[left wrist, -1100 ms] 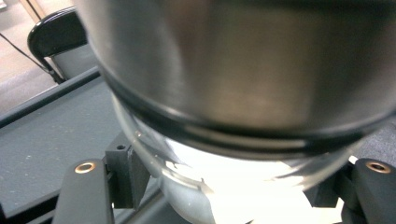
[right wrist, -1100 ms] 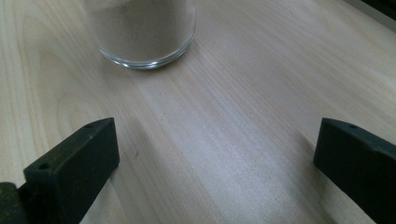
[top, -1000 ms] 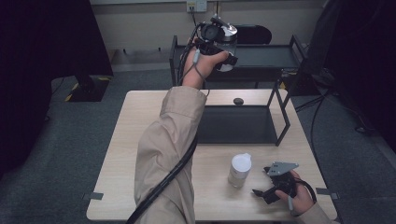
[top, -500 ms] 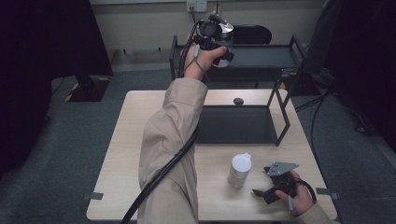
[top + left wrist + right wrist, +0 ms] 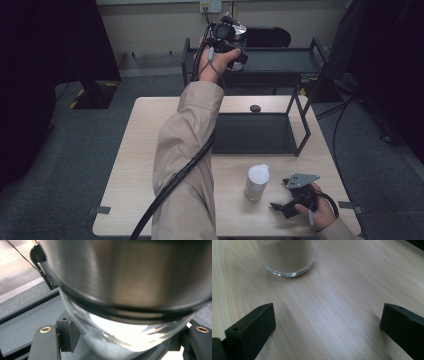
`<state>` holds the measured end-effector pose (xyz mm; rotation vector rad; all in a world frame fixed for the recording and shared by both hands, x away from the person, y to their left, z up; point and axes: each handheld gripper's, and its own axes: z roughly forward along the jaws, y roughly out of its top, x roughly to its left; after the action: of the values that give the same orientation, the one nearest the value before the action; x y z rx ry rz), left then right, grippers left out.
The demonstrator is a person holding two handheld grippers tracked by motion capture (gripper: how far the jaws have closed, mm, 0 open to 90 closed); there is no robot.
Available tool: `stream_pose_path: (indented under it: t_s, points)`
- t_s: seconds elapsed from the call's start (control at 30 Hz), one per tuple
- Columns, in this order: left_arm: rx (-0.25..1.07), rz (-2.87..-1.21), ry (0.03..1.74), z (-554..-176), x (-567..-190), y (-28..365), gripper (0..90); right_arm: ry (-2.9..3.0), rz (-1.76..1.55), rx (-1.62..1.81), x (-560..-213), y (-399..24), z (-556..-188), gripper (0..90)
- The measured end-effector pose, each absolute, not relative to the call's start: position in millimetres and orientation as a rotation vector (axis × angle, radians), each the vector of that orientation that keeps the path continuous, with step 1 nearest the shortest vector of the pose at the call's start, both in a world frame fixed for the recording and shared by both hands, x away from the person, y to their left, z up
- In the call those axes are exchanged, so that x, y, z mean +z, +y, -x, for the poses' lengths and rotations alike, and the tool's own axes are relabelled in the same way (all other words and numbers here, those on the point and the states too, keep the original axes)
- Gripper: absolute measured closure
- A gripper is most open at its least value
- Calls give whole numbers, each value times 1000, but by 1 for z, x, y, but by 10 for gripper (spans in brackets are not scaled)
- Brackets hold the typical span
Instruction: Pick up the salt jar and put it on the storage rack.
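Left gripper [image 5: 235, 47] clamped on a clear glass jar with a brushed-steel lid [image 5: 231, 34], held aloft beyond the table's far edge, at about 12 o'clock from the table centre, over the dark metal cart shelf [image 5: 280, 60]. Against the frames a second back, the hand has drifted slightly leftward and a touch lower; the grip looks unchanged. Judgement: the jar is being carried toward a set-down on that shelf, not yet released.

Left gripper view: jar [image 5: 125, 302] tilted, its steel lid nearest the lens, clear wall below it pinched between both black jaws, pale granular fill showing at the bottom.

Right gripper [image 5: 292, 202] rests on the light wooden table [image 5: 130, 175] at about 4 o'clock, jaws spread wide, nothing between them. A second glass jar with a white lid [image 5: 256, 182] stands just beside it, at its 10 o'clock. Black wire rack [image 5: 295, 125] sits mid-table.
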<state>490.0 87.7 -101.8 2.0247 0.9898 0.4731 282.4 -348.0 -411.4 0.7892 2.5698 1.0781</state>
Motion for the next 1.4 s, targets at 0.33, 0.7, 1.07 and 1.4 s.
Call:
stream_pose_path:
  t_s: [0.33,0.7,1.07,1.4]
  points:
    - [511,-2001,1004,-484,-107,83,307,2570,-789,1078,-411,-348,-282,0]
    - [510,-1968,1049,-481,-111,84,239,2570,-789,1078,-411,-348,-282,0]
    - [538,-1940,1048,-469,-110,82,71,2570,-789,1078,-411,-348,-282,0]
    - [538,-1913,1024,-455,-107,84,32,2571,-791,1077,-411,-348,-282,0]
